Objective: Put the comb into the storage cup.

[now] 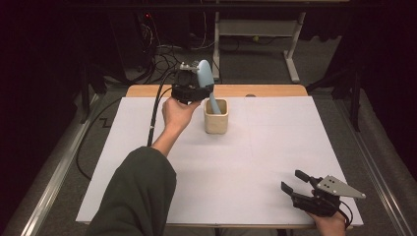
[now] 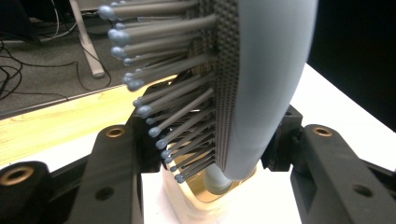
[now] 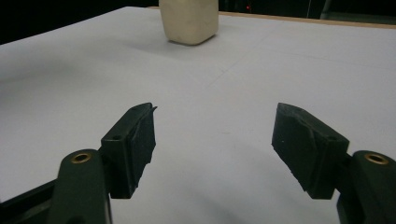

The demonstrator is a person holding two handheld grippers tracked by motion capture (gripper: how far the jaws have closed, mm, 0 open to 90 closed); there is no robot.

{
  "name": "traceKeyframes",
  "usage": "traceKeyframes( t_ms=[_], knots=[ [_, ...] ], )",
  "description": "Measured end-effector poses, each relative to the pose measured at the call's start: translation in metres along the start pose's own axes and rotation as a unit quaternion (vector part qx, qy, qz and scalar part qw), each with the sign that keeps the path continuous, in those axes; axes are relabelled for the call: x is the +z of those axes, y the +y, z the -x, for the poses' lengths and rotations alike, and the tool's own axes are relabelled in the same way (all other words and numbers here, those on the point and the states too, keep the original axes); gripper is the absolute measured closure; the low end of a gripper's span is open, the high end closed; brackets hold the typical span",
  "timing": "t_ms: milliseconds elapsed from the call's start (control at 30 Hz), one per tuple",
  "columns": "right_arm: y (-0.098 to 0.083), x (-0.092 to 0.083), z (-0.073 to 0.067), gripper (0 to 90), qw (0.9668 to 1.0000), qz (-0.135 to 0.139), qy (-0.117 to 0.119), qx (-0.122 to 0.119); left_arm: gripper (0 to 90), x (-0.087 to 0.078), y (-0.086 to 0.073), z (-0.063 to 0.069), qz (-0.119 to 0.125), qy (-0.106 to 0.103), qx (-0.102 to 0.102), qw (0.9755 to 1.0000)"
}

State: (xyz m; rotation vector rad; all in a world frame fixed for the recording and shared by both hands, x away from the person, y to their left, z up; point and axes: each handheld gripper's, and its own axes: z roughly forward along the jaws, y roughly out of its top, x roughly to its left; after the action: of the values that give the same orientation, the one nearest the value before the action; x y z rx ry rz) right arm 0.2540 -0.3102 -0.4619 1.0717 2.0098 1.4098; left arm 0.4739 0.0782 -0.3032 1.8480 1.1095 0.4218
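Left gripper (image 1: 193,91) clamps hairbrush (image 1: 205,73), handle down in cup (image 1: 216,118). Right gripper (image 1: 295,183), at 4 o'clock, stands open, empty.

My left gripper (image 1: 196,88) is raised near the desk's far edge, arm outstretched, jaws clamped shut. My right gripper (image 1: 294,181) rests by the near right corner, jaws spread apart.
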Motion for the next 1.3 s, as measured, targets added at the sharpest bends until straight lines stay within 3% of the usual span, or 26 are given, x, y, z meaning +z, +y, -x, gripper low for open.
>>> traceKeyframes(
  t_ms=[833,1300],
  knots=[
    [0.0,0.0,0.001,31.4,1.0,0.0,0.003,0.003,51.7,0.021,-0.012,0.004,-0.025,-0.006,-0.003,0.9997],
    [0.0,0.0,0.001,31.5,1.0,-0.002,0.004,0.001,51.5,0.029,-0.023,0.0,-0.03,-0.009,-0.015,0.9994]
  ],
)
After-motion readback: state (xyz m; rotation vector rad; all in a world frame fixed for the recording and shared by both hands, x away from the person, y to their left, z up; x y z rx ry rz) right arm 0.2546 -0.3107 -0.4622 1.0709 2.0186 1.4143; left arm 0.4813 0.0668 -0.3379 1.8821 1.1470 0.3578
